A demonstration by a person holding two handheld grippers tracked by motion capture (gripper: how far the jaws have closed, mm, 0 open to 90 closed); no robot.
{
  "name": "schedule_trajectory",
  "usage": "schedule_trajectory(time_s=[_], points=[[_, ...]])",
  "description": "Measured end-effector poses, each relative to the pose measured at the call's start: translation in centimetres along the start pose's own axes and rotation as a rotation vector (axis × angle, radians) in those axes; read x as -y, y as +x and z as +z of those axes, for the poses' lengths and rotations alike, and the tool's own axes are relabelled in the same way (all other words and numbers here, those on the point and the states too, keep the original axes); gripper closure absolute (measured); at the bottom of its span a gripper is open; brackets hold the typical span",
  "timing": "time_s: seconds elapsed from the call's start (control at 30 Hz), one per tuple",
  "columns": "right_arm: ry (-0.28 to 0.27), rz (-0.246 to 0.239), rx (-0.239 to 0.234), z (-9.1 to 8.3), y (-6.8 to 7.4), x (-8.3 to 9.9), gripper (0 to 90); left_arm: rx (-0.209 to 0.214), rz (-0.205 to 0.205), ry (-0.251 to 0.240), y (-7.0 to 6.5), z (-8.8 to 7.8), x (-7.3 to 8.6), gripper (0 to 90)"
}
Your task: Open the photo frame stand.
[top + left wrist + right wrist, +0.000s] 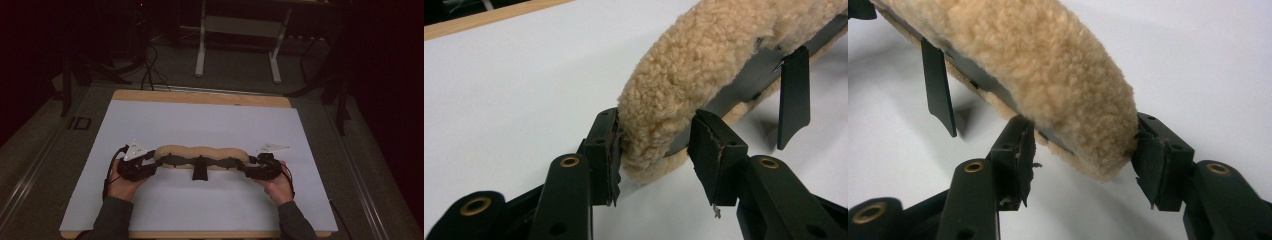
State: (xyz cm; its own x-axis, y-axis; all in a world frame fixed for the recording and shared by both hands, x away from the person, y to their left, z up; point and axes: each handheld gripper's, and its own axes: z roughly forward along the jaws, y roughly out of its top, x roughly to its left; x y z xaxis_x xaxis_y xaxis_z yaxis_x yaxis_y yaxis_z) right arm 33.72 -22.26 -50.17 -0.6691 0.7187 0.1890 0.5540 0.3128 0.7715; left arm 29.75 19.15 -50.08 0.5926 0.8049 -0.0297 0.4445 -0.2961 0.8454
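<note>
A long tan fleece pad (200, 151) (684, 85) (1038, 65) stretches left to right just above the white tabletop (200, 120). A dark strap (744, 80) (973, 70) runs along its side, and a black tab (200, 172) (794, 95) (938, 90) hangs from its middle. My left gripper (150, 162) (656, 140) is shut on the pad's left end, one jaw on each side of the fleece. My right gripper (252, 162) (1088, 142) is shut on the right end. A shadow lies beneath the pad.
The white sheet covers a wooden table whose far edge (200, 97) shows bare wood. Beyond it stands a white desk frame (200, 50) on a dark floor with cables (150, 70). Bare white surface lies ahead of and behind the pad.
</note>
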Motion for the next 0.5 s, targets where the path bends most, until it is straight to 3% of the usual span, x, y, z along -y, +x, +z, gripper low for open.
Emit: schedule_trajectory(time_s=[0.5], points=[[-0.014,0.044,0.008,-0.39,0.37,0.68,43.6,-0.008,0.011,0.005,-0.45,-0.38,0.3,56.9]])
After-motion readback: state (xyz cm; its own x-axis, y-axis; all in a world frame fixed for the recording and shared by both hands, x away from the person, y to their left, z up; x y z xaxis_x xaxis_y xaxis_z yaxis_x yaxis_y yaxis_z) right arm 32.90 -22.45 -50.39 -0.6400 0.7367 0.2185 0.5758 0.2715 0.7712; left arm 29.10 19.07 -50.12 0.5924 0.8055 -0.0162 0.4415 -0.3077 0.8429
